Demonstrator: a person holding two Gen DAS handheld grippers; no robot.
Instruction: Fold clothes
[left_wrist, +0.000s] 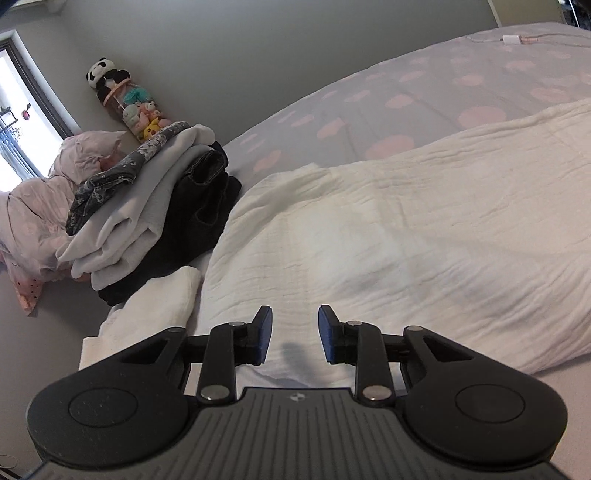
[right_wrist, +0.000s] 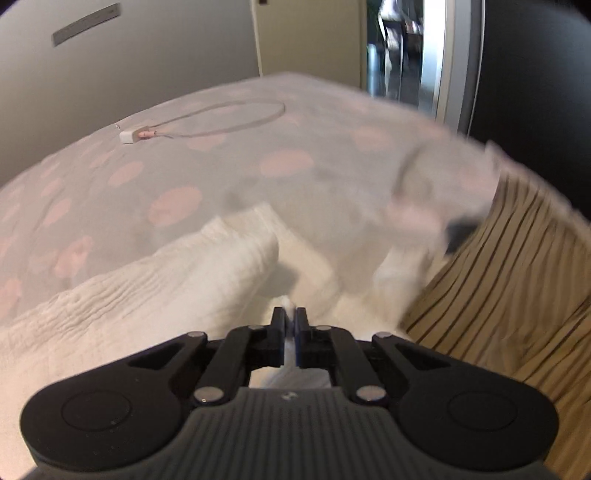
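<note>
**Grippers working a cream garment on the bed**

Left gripper (left_wrist: 295, 334) is sitting at the bottom centre of its view, jaws standing apart with nothing between the blue pads (left_wrist: 264, 334). It is hovering over the near edge of a crinkled cream garment (left_wrist: 388, 236), which is spreading across the middle and right of the frame on a grey bedsheet with pink dots (left_wrist: 424, 99).

Left of centre, a pile of folded clothes (left_wrist: 155, 210) is resting on the bed: patterned grey on top, pale grey below, dark denim at the base. A clear tube of plush toys (left_wrist: 133, 107) topped by a panda is leaning in the wall corner at upper left. A pink pillow (left_wrist: 85, 155) is lying at the left edge.

Right gripper (right_wrist: 290, 325) is pinching a fold of the cream garment (right_wrist: 147, 288), jaws nearly closed on the fabric, bottom centre of its view. A white charger cable (right_wrist: 221, 122) is looping on the sheet at upper left. Striped flooring (right_wrist: 498, 277) is showing at lower right, blurred.
</note>
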